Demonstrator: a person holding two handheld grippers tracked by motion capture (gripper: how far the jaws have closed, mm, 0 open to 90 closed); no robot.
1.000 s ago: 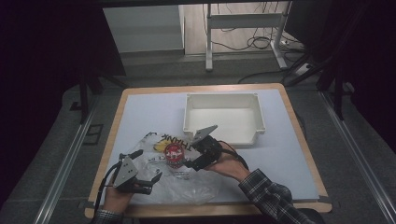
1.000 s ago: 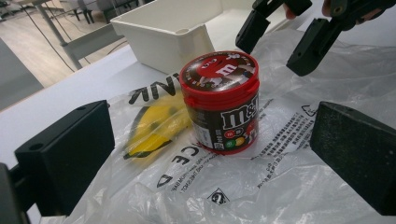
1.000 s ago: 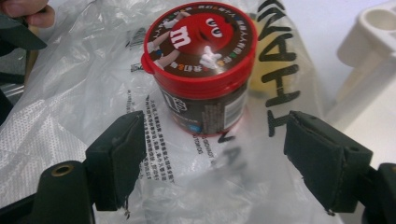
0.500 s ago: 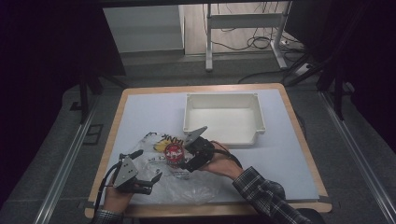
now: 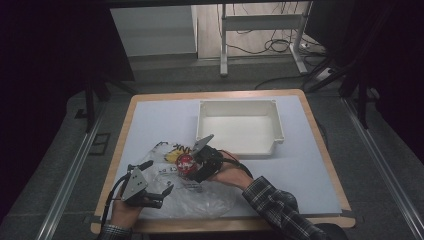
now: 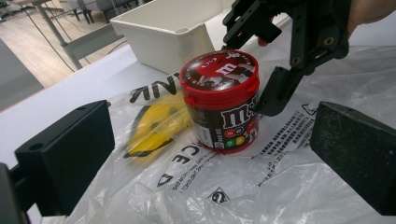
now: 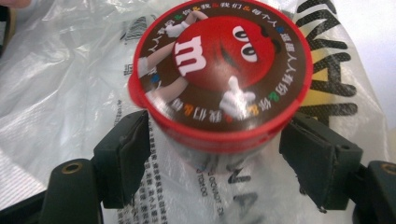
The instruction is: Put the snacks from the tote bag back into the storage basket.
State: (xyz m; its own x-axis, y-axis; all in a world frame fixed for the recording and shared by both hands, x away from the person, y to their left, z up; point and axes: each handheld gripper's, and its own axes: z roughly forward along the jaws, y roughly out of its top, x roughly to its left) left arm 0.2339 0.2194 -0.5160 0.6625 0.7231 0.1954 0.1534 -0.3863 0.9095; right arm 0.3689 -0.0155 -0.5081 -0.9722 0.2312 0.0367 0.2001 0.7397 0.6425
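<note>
Candy tub (image 6: 220, 100) w/ the red lid is standing upright on the clear plastic bag (image 5: 200, 200), near the front of the table (image 5: 310, 165), a bit short of the white bin (image 5: 240, 125). Your right gripper (image 6: 261, 74) has just been closing and its jaws now sit on both sides of the tub just under the lid rim, pads touching the wall as far as I can tell. Left gripper (image 5: 155, 192) is wide open w/ nothing in it, hovering over the bag edge. Imo, before you lift, make sure the pads bite the body and not the lid lip, or it could pop off. Lift straight up and slow, since the bag may cling. Maybe pin the bag w/ the left so it doesn't drag along.
</note>
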